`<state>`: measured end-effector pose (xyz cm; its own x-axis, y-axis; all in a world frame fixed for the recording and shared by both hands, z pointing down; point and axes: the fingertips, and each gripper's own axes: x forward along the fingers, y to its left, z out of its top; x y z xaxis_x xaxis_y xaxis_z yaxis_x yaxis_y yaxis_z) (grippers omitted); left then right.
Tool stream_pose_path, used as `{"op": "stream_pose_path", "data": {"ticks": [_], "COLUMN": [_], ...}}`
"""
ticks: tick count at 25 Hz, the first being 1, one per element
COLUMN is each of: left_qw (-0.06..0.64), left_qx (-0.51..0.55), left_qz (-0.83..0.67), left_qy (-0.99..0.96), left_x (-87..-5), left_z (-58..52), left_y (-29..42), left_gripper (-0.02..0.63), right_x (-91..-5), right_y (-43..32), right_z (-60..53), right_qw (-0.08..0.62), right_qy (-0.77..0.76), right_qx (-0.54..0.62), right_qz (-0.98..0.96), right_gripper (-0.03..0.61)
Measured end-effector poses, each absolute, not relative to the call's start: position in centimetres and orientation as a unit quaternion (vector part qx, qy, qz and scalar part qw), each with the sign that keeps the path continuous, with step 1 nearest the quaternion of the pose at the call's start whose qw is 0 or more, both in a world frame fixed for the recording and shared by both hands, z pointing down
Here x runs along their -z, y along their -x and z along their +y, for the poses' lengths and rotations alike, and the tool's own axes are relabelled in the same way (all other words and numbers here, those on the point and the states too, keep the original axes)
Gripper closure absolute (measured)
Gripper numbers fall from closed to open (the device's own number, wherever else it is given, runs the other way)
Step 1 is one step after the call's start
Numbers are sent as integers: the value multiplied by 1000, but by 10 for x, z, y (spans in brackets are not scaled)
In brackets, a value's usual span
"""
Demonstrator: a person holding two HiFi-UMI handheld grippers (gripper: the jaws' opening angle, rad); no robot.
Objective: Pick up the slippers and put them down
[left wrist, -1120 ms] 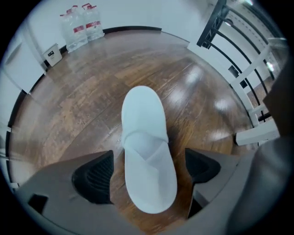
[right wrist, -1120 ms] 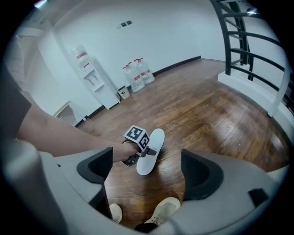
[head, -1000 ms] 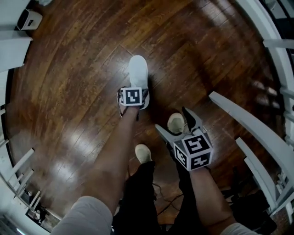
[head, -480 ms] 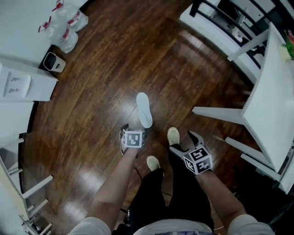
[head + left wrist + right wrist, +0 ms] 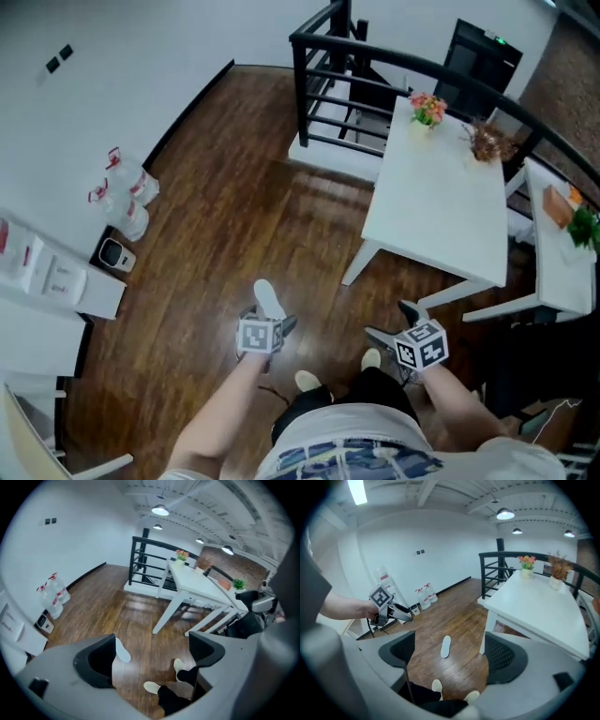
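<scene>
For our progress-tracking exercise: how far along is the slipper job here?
Done: the white flat slipper lies on the dark wooden floor, with nothing touching it. In hand: nothing; the left gripper and right gripper are both open and empty, held above the floor. Left: no other loose slipper shows, so whether more remains can't be told.

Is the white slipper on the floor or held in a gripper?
On the floor: the slipper lies flat on the boards, no jaws around it.

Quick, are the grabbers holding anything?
Left gripper: open, holding nothing.
Right gripper: open, holding nothing.
</scene>
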<state>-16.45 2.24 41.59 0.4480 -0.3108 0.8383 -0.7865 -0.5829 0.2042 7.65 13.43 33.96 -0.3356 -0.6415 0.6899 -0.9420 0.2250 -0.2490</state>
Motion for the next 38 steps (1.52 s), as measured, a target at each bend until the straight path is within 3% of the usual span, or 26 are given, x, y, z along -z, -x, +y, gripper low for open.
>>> {"op": "stream_pose_path", "data": {"ticks": [8, 19, 38], "left_qw": [214, 191, 178], "left_qx": [-355, -352, -363], "left_qz": [-296, -237, -225], "left_qy": [-861, -885, -886], "left_x": [-283, -255, -247], "left_z": [89, 183, 224], "left_y": [47, -122, -184], "left_gripper": [124, 124, 124], "right_x": [-245, -219, -225], "right_y": [-210, -361, -424], "right_z": [247, 365, 422], "right_qw": [159, 127, 115], "right_qy": [-621, -686, -701], "right_qx": [-279, -268, -270], "right_qz": [-715, -664, -650], "right_gripper": [117, 117, 117]}}
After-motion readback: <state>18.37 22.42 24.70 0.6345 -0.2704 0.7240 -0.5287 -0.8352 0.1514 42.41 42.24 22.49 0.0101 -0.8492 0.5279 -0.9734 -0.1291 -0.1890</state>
